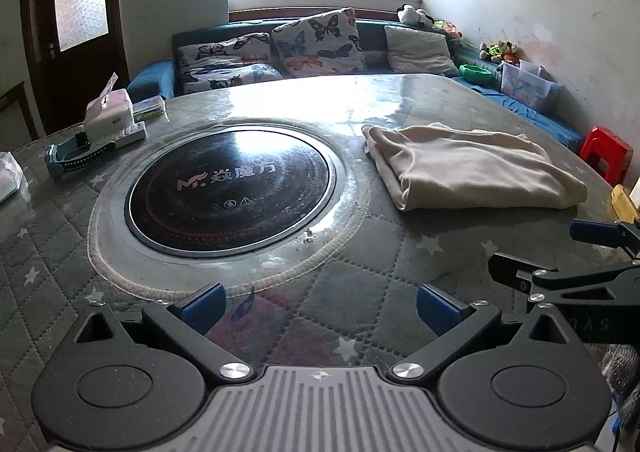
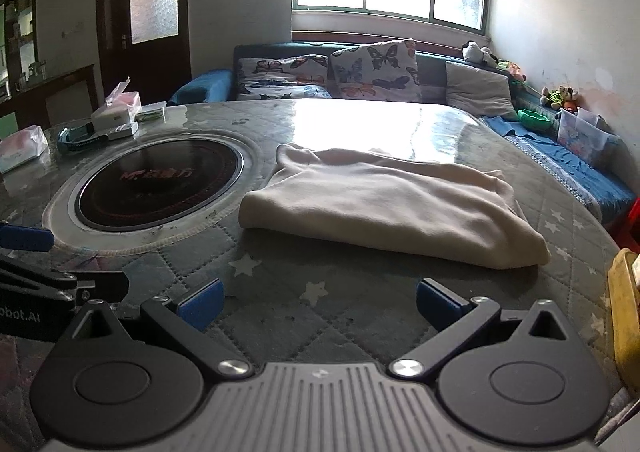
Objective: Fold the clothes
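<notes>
The cream garment (image 2: 384, 208) lay folded into a thick, roughly rectangular bundle on the table (image 2: 320, 316), toward its right edge, just beside the round black cooktop (image 2: 160, 184) set into the middle of the tabletop. We saw a rounded fold along the side nearest us and looser layers showing at the far end (the top surface was smooth, with only slight creases).

Our left gripper (image 1: 320, 308) hovered low over the near edge of the table with its jaws spread wide and nothing between the blue pads (image 1: 204, 308); the quilted star-patterned cover showed through the gap. Our right gripper (image 2: 318, 304) was likewise wide open and empty, close beside the left one, pointing at the garment from the near edge without touching it.

Toward the far left corner of the table sat a tissue box (image 1: 108, 112) and a teal strap-like object (image 1: 76, 156). Beyond the far edge stood a sofa with butterfly cushions (image 2: 372, 68).
</notes>
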{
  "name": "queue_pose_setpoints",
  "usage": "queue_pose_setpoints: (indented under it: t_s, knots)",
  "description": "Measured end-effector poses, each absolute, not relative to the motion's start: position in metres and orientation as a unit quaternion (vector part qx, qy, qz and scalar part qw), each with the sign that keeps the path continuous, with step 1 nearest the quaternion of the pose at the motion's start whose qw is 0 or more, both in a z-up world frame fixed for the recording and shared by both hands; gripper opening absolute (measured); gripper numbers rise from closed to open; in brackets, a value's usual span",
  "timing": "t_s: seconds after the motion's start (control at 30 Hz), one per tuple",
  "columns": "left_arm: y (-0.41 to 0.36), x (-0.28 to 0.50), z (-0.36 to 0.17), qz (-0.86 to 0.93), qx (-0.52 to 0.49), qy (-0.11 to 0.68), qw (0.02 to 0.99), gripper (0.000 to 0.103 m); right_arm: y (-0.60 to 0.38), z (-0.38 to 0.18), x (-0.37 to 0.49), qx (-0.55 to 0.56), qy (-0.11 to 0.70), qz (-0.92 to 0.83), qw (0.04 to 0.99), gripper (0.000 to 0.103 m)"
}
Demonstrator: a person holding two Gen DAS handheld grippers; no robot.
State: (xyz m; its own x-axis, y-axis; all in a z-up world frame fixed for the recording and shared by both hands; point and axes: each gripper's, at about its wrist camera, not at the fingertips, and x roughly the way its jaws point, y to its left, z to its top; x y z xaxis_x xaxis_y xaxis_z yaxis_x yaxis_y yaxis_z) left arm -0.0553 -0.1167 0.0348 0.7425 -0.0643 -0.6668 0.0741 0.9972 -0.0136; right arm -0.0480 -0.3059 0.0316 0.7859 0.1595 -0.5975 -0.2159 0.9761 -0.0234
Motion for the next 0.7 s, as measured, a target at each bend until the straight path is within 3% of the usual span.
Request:
queue_pose_setpoints:
  t_s: [0.7]
  knots:
    - [-0.127,-0.073,0.041,-0.038,0.022,0.346,0.937,0.103,-0.311,0.038,-0.062,-0.037,0.301,0.101,0.948,0.103]
